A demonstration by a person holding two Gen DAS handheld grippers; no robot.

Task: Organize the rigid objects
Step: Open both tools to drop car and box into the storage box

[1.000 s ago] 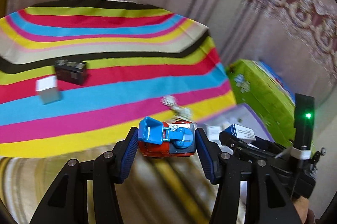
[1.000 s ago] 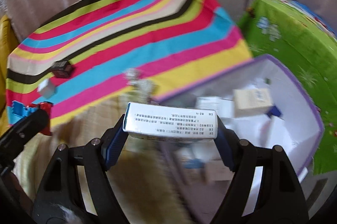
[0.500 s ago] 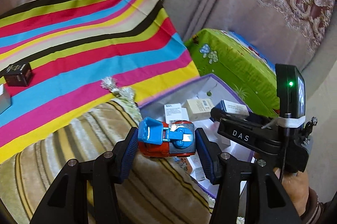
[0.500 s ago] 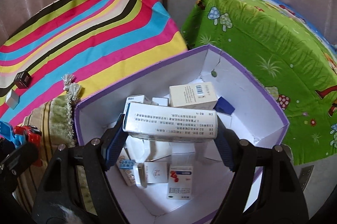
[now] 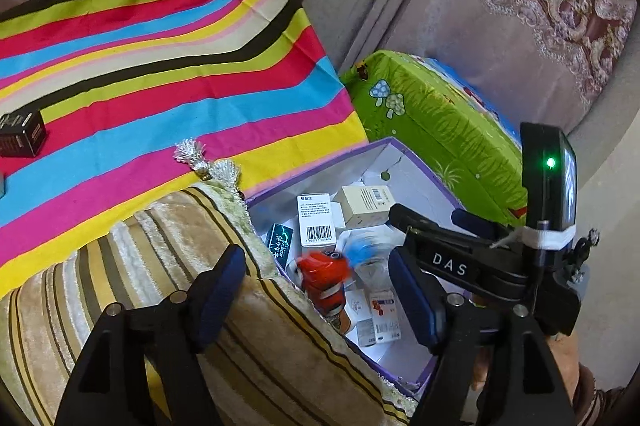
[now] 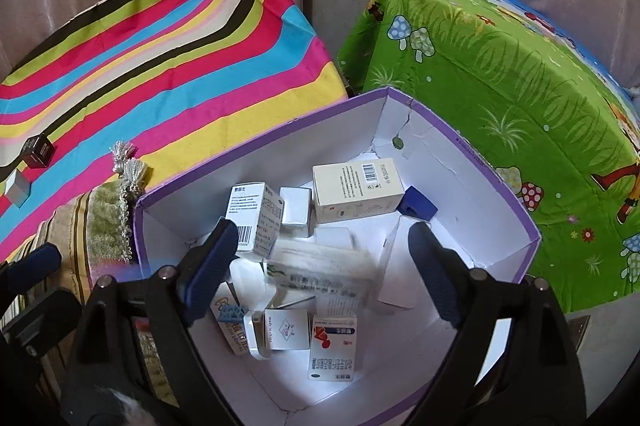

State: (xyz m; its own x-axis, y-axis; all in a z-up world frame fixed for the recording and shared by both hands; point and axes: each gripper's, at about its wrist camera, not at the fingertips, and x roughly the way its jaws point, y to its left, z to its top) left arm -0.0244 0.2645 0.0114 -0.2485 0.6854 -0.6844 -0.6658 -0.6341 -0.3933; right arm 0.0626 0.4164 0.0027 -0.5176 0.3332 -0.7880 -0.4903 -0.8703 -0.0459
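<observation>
Over the purple-rimmed white cardboard box (image 6: pixel 460 145), both grippers hang with their jaws spread and nothing pressed between the pads. The left gripper (image 5: pixel 316 294) has just been opening; the red and blue toy car (image 5: pixel 326 272) shows blurred in the gap between its 2 blue pads, touching neither, above the box's near wall beside the striped beige plush cushion (image 5: pixel 120 266). The right gripper (image 6: pixel 320 266) has just been opening too; the white printed carton (image 6: pixel 320 270) appears smeared between its fingers, clear of both pads, over the other small cartons lying in the box. Among those are a cream carton with a barcode (image 6: pixel 356 191) against the far wall, a white carton standing at a tilt (image 6: pixel 256 222) near the left finger, and a white carton with a red mark (image 6: pixel 332 350) toward the near side. Well apart on the striped multicoloured cloth (image 6: pixel 160 65) sit a black cube (image 6: pixel 38 150) and a small grey box (image 6: pixel 18 187).
</observation>
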